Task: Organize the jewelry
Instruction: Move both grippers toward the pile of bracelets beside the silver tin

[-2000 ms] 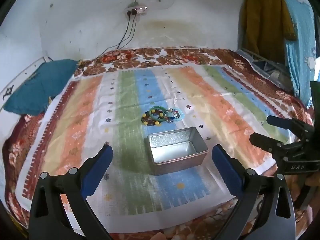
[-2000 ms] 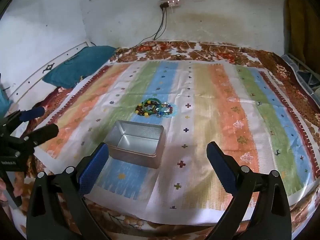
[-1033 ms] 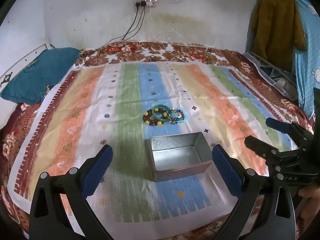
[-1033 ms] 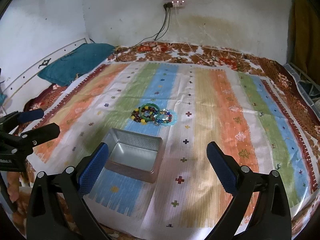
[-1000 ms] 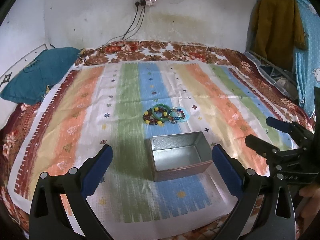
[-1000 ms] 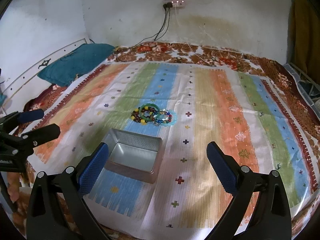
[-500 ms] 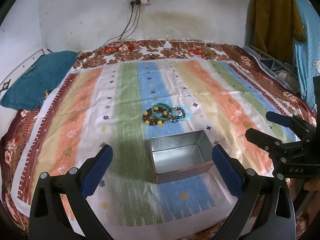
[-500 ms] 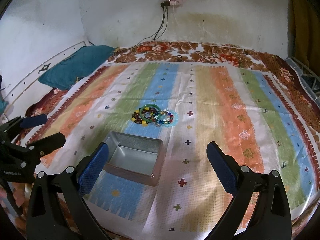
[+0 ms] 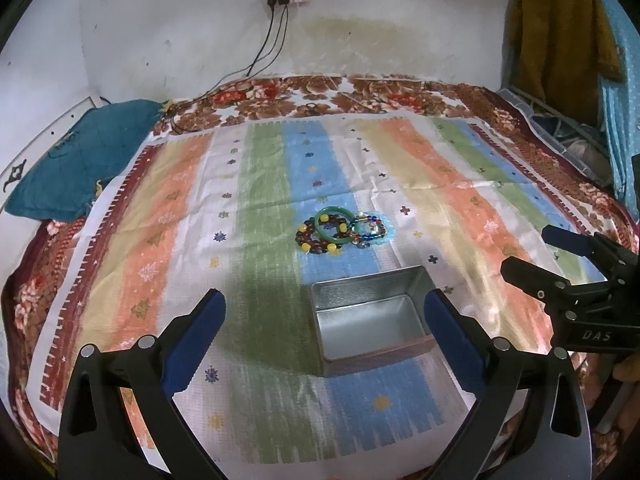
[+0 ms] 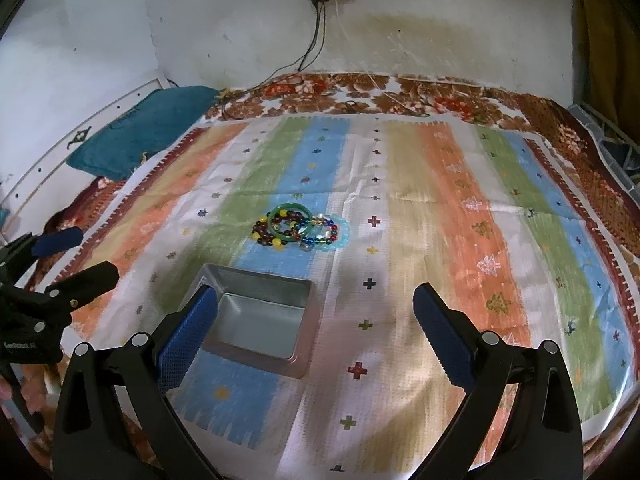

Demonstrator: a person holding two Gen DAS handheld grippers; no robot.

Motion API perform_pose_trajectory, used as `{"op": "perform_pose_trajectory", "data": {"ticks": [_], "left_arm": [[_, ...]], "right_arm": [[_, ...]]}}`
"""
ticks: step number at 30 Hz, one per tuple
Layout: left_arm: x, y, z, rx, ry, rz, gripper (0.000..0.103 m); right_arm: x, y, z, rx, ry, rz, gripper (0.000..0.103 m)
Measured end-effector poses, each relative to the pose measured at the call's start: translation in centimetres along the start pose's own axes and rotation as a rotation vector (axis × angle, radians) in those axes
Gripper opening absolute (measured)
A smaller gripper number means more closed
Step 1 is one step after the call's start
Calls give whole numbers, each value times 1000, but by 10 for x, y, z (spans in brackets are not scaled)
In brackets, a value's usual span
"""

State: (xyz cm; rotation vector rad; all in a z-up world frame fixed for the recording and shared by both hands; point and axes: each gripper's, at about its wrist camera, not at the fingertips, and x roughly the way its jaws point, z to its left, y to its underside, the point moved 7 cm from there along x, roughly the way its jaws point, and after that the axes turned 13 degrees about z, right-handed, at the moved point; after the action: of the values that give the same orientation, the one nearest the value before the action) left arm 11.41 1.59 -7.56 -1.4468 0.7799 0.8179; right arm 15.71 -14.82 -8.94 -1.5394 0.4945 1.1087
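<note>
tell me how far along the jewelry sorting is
Nothing is put away yet: the metal tin is empty. Nothing is in hand either; the left gripper and right gripper are both open and hover short of the pile. Left to do: move the bracelets, heaped on the striped cloth, into the tin.

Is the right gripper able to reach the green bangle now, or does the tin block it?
Probably yes. The right gripper is open, and the green bangle lies uncovered beyond the tin, which it can pass over.
</note>
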Motion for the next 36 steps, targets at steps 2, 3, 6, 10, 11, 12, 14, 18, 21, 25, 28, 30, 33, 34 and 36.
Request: {"op": "perform_pose_trajectory", "data": {"ticks": [2, 3, 6, 10, 11, 12, 14, 18, 21, 25, 28, 30, 33, 34, 36], "left_arm": [[4, -2, 3, -10, 1, 13, 97], [6, -3, 4, -19, 6, 24, 97], [7, -5, 5, -38, 20, 33, 97], [14, -8, 5, -40, 14, 48, 97], [15, -9, 5, -39, 7, 49, 97], [17, -10, 6, -35, 2, 46, 96], [19, -15, 7, -35, 4, 39, 96], [27, -23, 8, -31, 4, 43, 97], [37, -24, 3, 4, -22, 68, 97], [46, -30, 7, 12, -53, 80, 97], [50, -36, 13, -18, -50, 95, 97], [53, -38, 12, -5, -60, 105, 97], [58, -41, 12, -5, -64, 109, 97], [59, -43, 13, -8, -62, 108, 97], [63, -46, 15, -14, -65, 107, 97]], "right_arm": [[4, -4, -3, 5, 5, 4, 99], [5, -6, -4, 8, 6, 5, 99], [11, -13, -7, 15, 8, 12, 99], [17, -18, -8, 15, 10, 22, 99], [18, -19, -7, 14, 11, 26, 99], [20, -20, -7, 10, 14, 30, 99], [23, -23, -7, 4, 17, 35, 99], [29, -28, -7, -1, 9, 39, 99], [35, -33, -9, -3, 4, 49, 99], [45, -37, -14, 6, 13, 64, 99], [54, -41, -17, 12, 6, 83, 99], [58, -42, -18, 14, 1, 91, 99], [65, -45, -20, 18, -3, 102, 99], [67, -46, -20, 19, -6, 105, 99], [71, -48, -22, 25, -16, 114, 99]]}}
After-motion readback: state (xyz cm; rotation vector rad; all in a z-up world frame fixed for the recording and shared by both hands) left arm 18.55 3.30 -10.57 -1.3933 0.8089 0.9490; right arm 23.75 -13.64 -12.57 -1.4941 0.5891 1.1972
